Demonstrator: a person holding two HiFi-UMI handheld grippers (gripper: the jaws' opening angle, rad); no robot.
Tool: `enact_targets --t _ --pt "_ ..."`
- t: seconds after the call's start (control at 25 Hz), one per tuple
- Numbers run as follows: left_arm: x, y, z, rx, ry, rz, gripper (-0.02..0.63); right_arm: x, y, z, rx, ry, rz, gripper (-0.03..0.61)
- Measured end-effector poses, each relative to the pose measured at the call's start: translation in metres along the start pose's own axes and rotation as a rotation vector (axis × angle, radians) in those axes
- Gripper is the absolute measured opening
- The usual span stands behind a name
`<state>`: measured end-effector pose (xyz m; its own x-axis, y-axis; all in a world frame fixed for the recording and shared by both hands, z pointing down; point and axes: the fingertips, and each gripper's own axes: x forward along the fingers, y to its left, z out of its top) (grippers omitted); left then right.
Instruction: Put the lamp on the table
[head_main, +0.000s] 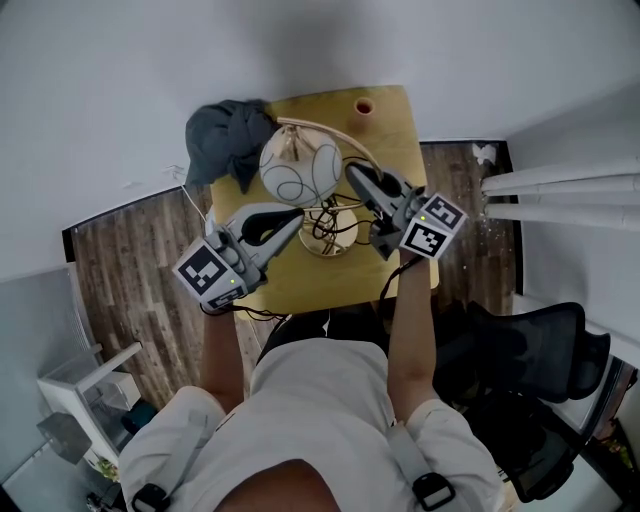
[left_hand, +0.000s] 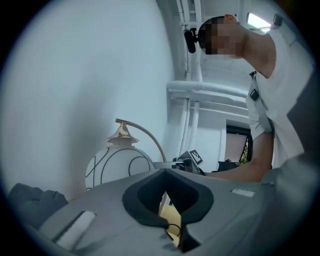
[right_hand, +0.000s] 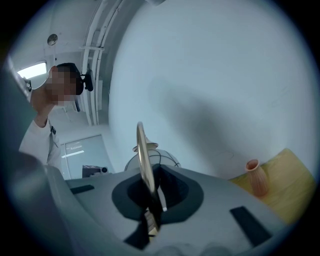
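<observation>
Brass lamp — stem clamped in right gripper.

We saw a lamp with a smooth, glossy white globe and a polished brass-coloured metal arm. The table under the lamp was pale matt wood. Beside the lamp lay a soft, crumpled grey cloth and a matt clay-like vase.

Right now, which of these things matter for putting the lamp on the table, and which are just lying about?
Part of the job:
- lamp, its base on the table
- right gripper, shut on the lamp's brass arm
- left gripper, shut and empty beside the lamp

Just lying about:
- grey cloth
- small orange vase
- black chair
</observation>
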<state>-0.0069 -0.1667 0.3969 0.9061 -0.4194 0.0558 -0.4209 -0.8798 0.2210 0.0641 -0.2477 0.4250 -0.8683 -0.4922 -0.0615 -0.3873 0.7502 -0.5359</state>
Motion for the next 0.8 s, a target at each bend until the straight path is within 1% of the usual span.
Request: enact_targets --t 0.28,0.48,0.8 --pt "-0.001 -0.006 0.007 0.008 -0.005 0.015 -0.002 -0.005 0.007 -0.004 -0.017 0.005 -0.008 0.002" --pt "-0.001 -0.018 0.012 0.029 0.002 0.005 0.0 -0.012 0.012 -0.006 -0.034 0.007 -0.013 0.002" --pt "-0.001 -0.026 0.011 0.024 0.002 -0.003 -0.002 -0.018 0.014 -0.012 -0.046 0.008 -0.025 0.009"
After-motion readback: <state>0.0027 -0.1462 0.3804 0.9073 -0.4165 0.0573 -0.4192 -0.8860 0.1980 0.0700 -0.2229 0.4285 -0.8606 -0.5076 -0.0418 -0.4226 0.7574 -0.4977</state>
